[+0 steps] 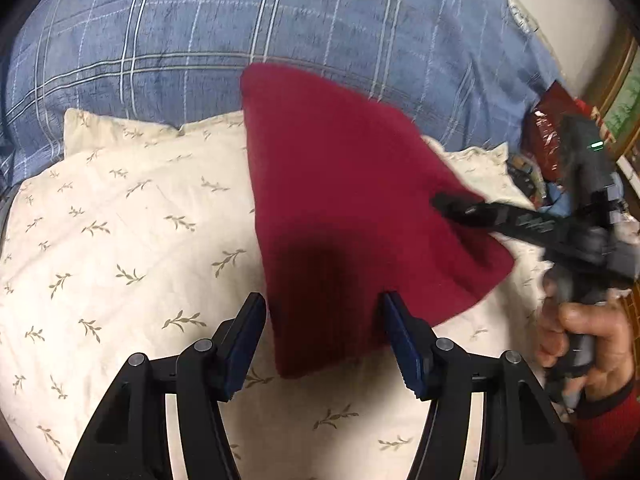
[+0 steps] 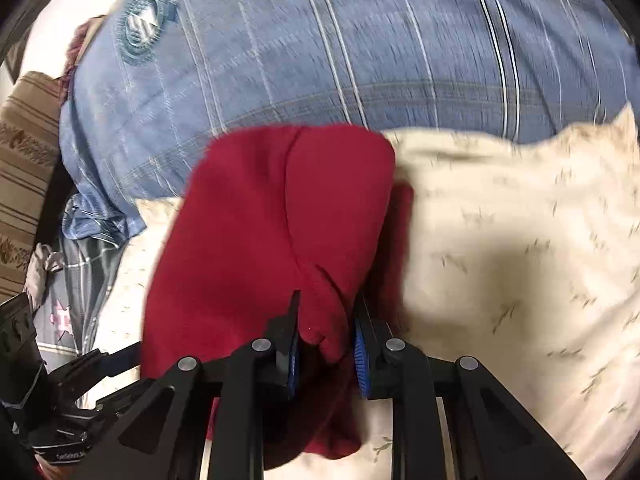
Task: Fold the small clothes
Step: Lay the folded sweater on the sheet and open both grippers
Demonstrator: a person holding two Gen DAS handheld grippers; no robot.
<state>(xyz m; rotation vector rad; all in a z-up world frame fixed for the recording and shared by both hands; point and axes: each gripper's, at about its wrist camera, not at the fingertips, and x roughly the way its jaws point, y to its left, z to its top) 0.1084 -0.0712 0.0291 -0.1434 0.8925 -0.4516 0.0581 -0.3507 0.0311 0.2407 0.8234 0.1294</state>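
Note:
A dark red fleece garment (image 1: pixel 340 184) lies on a cream leaf-print pillow (image 1: pixel 120 240). My left gripper (image 1: pixel 324 344) is open, its fingers either side of the garment's near corner, holding nothing. My right gripper (image 2: pixel 326 344) is shut on a bunched fold of the red garment (image 2: pixel 260 232) and lifts that part off the pillow (image 2: pixel 520 260). In the left wrist view the right gripper (image 1: pixel 444 204) comes in from the right, its tips on the garment's right side. The right wrist view is blurred by motion.
A blue plaid duvet (image 1: pixel 280 24) rises behind the pillow. Red packaging and clutter (image 1: pixel 548 148) sit at the far right. In the right wrist view, striped brown upholstery (image 2: pixel 24 152) and grey clothing with a pink star (image 2: pixel 64 312) lie at the left.

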